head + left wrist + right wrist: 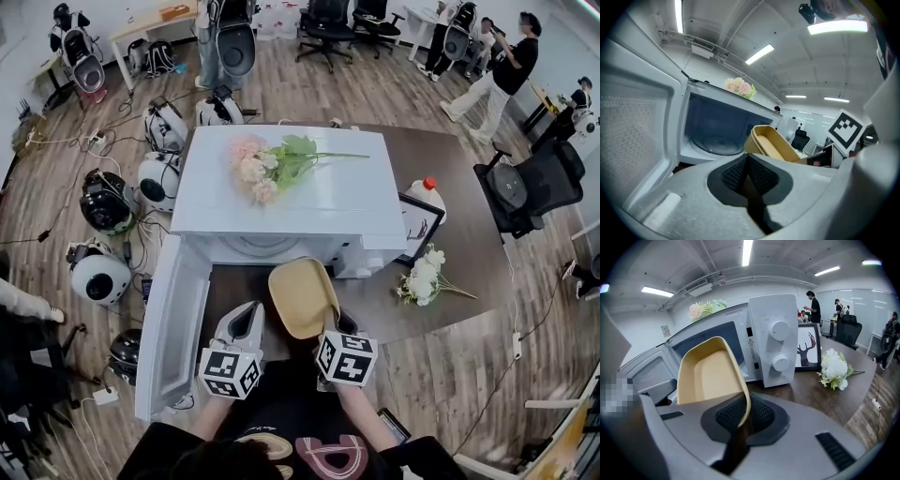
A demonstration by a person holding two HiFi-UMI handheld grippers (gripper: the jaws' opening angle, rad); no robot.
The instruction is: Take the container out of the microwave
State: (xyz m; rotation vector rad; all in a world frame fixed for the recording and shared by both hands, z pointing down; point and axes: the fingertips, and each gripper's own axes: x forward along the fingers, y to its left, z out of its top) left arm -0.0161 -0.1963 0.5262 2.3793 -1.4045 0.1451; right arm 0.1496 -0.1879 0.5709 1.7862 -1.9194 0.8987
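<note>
- The right gripper [739, 425] has its jaws pressed onto the rim of the yellow container [710, 376].
- The container is tilted and is outside the microwave [281, 202], just in front of its open door [173, 323].
- The left gripper [747, 176] has its jaws together and holds nothing.

container [710, 376] edge hidden between jaws
</note>
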